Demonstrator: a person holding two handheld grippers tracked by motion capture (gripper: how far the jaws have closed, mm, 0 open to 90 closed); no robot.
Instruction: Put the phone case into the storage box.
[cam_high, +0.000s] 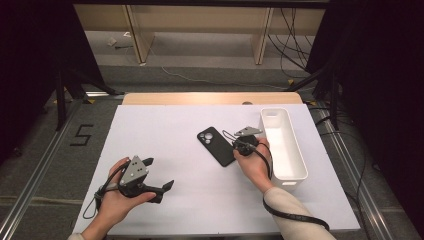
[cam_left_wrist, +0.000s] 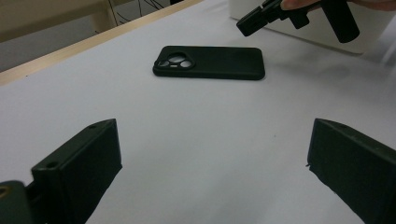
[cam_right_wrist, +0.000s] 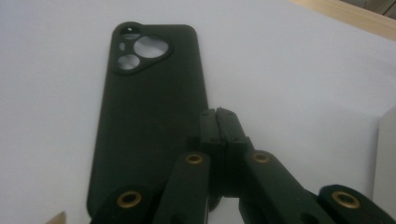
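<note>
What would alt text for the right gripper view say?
The right gripper, its two black jaws shut together, points at the lower right edge of a black phone case lying camera-cutouts up on a white table; nothing sits between the jaws.

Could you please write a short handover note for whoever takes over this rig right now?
Left gripper: jaws open, nothing between them, resting near the table's front.
Right gripper: jaws shut together on nothing, tips over the right edge of the flat black phone case, camera cutouts up.
White oblong plastic bin: right of the case, nothing seen inside.
Done: nothing picked up yet.
Left: probably moving the case, perhaps into the bin.
</note>
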